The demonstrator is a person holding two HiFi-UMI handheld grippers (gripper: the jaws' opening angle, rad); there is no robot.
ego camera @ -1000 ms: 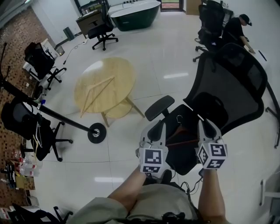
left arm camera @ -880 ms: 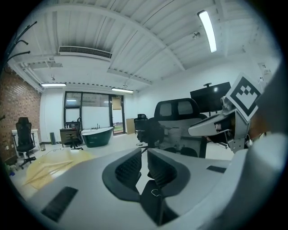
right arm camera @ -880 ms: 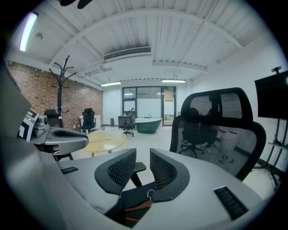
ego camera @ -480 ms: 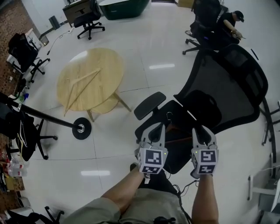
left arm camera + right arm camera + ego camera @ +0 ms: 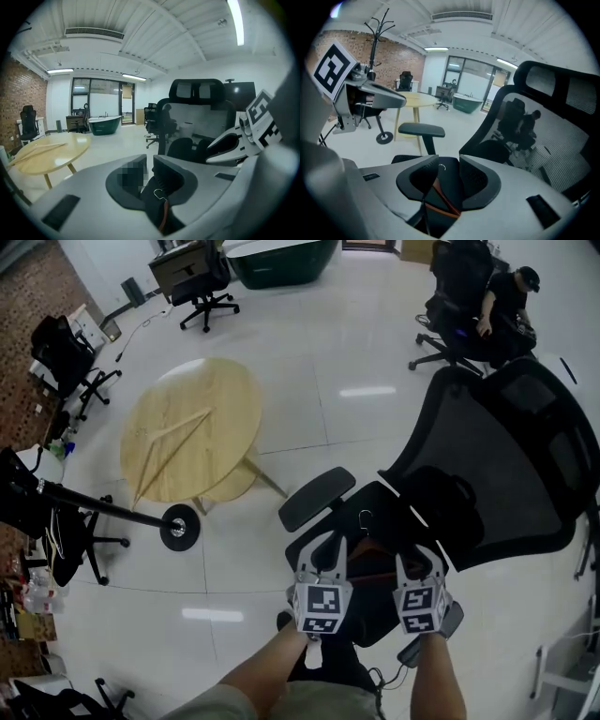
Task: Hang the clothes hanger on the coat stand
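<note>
Right gripper (image 5: 417,559) jaws have just been opening, left gripper (image 5: 325,549) jaws stand apart too, nothing clamped, with the clothes hanger (image 5: 438,192) lying mid chair seat (image 5: 389,507) in line between them; best to straddle its wooden shoulders squarely before clamping, then lift toward the coat stand (image 5: 178,527).
</note>
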